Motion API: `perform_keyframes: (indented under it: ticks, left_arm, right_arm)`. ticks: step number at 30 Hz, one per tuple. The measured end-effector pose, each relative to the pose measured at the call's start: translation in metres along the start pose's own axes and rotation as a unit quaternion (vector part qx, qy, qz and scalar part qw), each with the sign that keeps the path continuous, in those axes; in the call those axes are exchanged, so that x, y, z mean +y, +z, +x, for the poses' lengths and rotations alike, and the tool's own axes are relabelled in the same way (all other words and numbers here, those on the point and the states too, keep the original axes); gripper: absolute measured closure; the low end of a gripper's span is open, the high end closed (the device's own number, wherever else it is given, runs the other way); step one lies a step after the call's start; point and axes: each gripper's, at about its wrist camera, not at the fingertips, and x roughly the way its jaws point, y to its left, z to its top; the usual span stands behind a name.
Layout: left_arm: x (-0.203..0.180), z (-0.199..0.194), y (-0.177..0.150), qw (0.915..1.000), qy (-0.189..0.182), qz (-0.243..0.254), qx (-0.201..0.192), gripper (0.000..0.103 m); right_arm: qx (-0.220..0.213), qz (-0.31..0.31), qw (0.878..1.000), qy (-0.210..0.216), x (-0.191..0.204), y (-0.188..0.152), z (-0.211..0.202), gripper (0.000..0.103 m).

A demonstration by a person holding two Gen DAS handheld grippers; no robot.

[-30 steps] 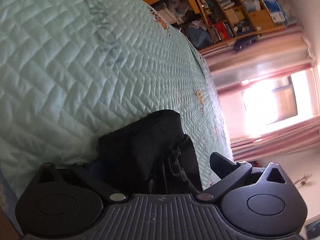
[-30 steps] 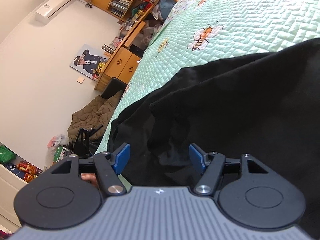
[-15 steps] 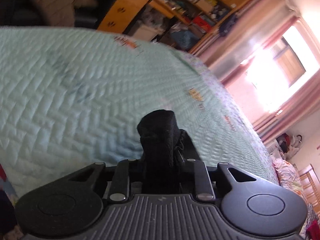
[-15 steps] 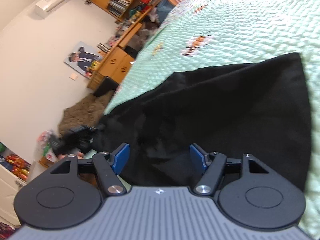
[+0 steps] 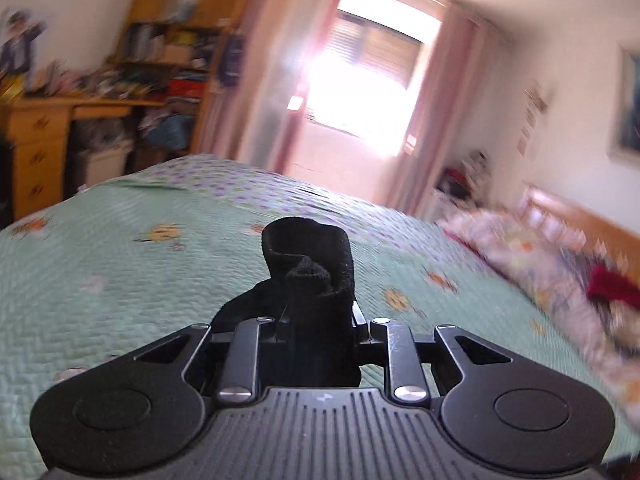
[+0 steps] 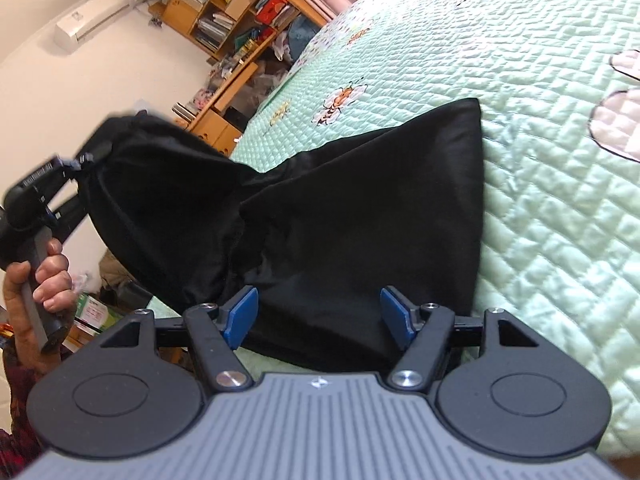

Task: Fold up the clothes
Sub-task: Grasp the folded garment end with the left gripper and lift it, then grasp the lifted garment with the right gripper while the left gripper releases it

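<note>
The left gripper (image 5: 316,320) is clamping a bunched corner of the soft black fabric garment (image 6: 360,216), the cloth rolling up out of the pinch straight ahead of its fingers and hanging above the pale green quilted bedspread with bee prints (image 5: 120,280). From the right wrist view that same left gripper (image 6: 86,158) is sitting high and off to the left of the right gripper (image 6: 318,314), gripped by the person's hand (image 6: 42,276), and the garment is draping down from it in a dark sheet.

The right gripper is standing wide, its blue-padded fingers (image 6: 242,312) spread with nothing between them, poised just at the near hem of the cloth. Directly ahead of it the garment is lying flat on the bedspread, tapering to a far corner up and to the right of the tool, with one straight edge running away from the right finger toward that point.

So the long line of the cloth is running from the lifted corner on the left down to the flat part in front of the right tool. The left gripper is the one carrying fabric; the right is the nearer one to the resting hem. My read: a fold across is in hand, and whatever comes next is turning on that raised corner travelling over toward the flat side
</note>
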Motion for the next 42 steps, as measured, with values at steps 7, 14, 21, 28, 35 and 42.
perform_keyframes:
  ticks: [7,14,21,28,35,42]
  left_arm:
    - [-0.117,0.085,-0.125,0.9567,0.001,0.264,0.122,0.078]
    - [-0.142,0.080,-0.169,0.9030,-0.012,0.416,0.107,0.062]
    - [-0.158,0.040,-0.183,0.8712,-0.091,0.477,0.075,0.032]
    - [-0.135,0.014,-0.168,0.9221,-0.144,0.348,0.091,0.044]
    - [-0.096,0.032,-0.136,0.9602,-0.042,0.272,0.047,0.033]
    - [-0.098,0.042,-0.156,0.9465,-0.069,0.306,0.078,0.033]
  right_arm:
    - [-0.012,0.045,0.999,0.019,-0.032,-0.002,-0.022,0.034]
    - [-0.018,0.087,0.996,0.021,-0.062,-0.004,-0.033,0.037]
    - [-0.054,0.126,0.990,0.022,-0.073,0.002,-0.044,0.034]
    - [-0.120,0.066,0.989,0.051,-0.036,0.029,-0.053,0.031]
    - [-0.045,-0.002,0.999,0.022,0.013,0.088,0.009,0.029]
    - [0.016,0.055,0.998,0.024,0.001,0.073,0.041,0.029]
